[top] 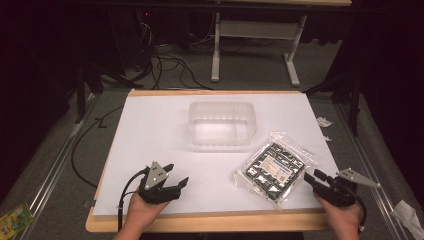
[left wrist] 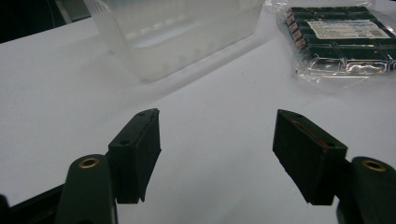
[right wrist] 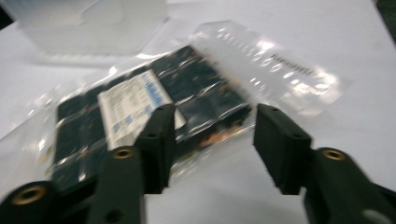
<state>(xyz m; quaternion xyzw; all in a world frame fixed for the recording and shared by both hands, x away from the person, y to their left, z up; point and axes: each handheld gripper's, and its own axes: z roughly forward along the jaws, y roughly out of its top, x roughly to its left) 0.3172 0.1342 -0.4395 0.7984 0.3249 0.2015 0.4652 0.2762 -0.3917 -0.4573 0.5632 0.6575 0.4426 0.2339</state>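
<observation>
A clear plastic bag of dark parts with a white label [top: 275,167] [left wrist: 341,39] [right wrist: 154,112] lies on the white table sheet [top: 165,145], right of centre. Behind it stands an empty translucent plastic tub [top: 222,123] [left wrist: 173,32] [right wrist: 88,23]. My right gripper [top: 312,176] [right wrist: 212,135] is open at the bag's near right edge, its jaws straddling that edge without closing. My left gripper [top: 176,176] [left wrist: 217,149] is open above the bare sheet at the front left, pointing toward the tub, with nothing between its jaws.
The sheet covers a wooden board [top: 210,222]. Beyond the table are a white table frame [top: 255,45] and cables [top: 170,65] on the grey floor. Scraps of wrapper [top: 410,215] lie at the right, and a yellow-green packet [top: 15,217] at the left.
</observation>
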